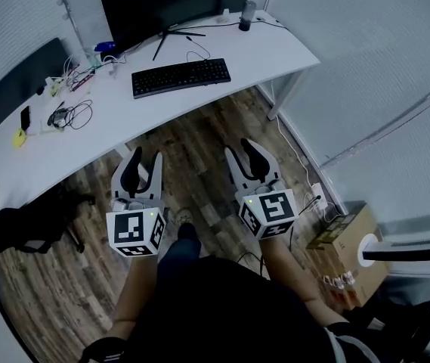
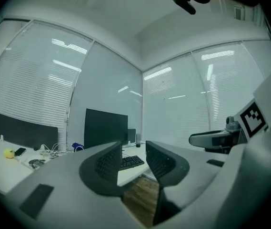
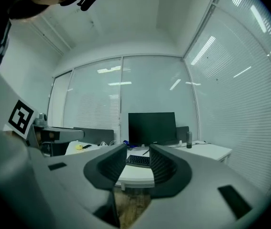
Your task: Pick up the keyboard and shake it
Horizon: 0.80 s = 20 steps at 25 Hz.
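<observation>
A black keyboard lies flat on the white desk, in front of the monitor. Both grippers hover over the wooden floor, well short of the desk's front edge and apart from the keyboard. My left gripper is open with nothing between its jaws, and so is my right gripper. In the left gripper view the keyboard shows far off through the gap of the left gripper. The right gripper view frames the keyboard the same way between the right gripper jaws.
A dark monitor stands behind the keyboard, with a black cylinder to its right. Cables, a phone and a yellow object litter the desk's left part. A black chair stands left, a cardboard box right. Glass walls with blinds surround the room.
</observation>
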Each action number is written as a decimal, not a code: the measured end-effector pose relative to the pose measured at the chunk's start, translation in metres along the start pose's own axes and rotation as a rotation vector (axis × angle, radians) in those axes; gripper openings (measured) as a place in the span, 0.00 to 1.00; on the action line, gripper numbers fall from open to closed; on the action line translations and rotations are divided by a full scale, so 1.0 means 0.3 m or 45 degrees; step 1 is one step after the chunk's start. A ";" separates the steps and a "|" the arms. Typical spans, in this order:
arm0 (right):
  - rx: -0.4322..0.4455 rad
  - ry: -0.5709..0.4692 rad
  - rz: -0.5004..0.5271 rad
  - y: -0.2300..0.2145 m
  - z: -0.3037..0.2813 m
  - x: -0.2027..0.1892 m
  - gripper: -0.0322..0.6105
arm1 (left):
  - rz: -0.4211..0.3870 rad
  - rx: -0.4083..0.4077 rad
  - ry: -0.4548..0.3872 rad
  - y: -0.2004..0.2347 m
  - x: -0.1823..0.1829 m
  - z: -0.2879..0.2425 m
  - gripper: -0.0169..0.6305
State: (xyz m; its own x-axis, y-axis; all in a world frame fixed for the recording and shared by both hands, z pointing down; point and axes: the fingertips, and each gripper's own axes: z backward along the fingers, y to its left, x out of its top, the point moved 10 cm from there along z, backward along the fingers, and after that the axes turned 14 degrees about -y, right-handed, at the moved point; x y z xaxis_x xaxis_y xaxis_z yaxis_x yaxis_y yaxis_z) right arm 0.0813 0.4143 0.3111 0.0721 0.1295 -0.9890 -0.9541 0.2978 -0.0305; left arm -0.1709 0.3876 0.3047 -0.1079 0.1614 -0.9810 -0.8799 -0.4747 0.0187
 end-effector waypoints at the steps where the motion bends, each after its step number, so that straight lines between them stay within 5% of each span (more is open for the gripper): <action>1: -0.015 0.009 0.000 -0.018 -0.050 -0.013 0.26 | 0.001 -0.008 0.009 0.039 -0.017 -0.050 0.24; 9: -0.138 0.062 0.001 -0.119 -0.333 -0.117 0.27 | 0.033 -0.074 0.098 0.272 -0.159 -0.339 0.29; 20: -0.191 0.125 -0.014 -0.243 -0.528 -0.213 0.27 | 0.080 -0.068 0.174 0.390 -0.266 -0.516 0.29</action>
State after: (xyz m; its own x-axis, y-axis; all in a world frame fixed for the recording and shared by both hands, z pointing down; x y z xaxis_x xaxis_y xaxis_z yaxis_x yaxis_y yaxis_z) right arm 0.1002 0.2344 0.3536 0.0610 0.0315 -0.9976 -0.9866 0.1532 -0.0554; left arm -0.1936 0.1852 0.3552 -0.0950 0.0124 -0.9954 -0.8471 -0.5262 0.0743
